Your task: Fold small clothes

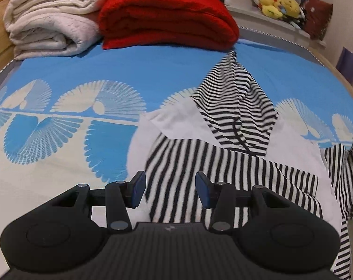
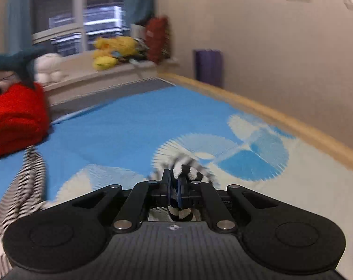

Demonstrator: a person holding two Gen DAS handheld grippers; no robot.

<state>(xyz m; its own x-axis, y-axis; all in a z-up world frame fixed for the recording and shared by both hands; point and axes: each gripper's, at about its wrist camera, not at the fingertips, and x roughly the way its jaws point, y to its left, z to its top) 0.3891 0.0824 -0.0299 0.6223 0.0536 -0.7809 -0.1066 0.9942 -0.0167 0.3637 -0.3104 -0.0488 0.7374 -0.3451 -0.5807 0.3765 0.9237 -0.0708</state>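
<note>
A black-and-white striped garment (image 1: 234,121) with white panels lies rumpled on the blue and white bedspread (image 1: 83,74). One part of it is pulled up into a peak toward the red blanket. My left gripper (image 1: 170,190) hovers open above the striped cloth, with nothing pinched between its blue pads. In the right wrist view my right gripper (image 2: 174,186) is shut on a bunched fold of the striped garment (image 2: 188,171), lifted above the bed. More of the striped cloth (image 2: 31,177) trails blurred at the left.
A folded red blanket (image 1: 167,16) and stacked cream blankets (image 1: 50,21) sit at the far end of the bed. Yellow plush toys (image 1: 279,4) lie on a window ledge. A wooden bed rail (image 2: 269,114) and wall bound the right side.
</note>
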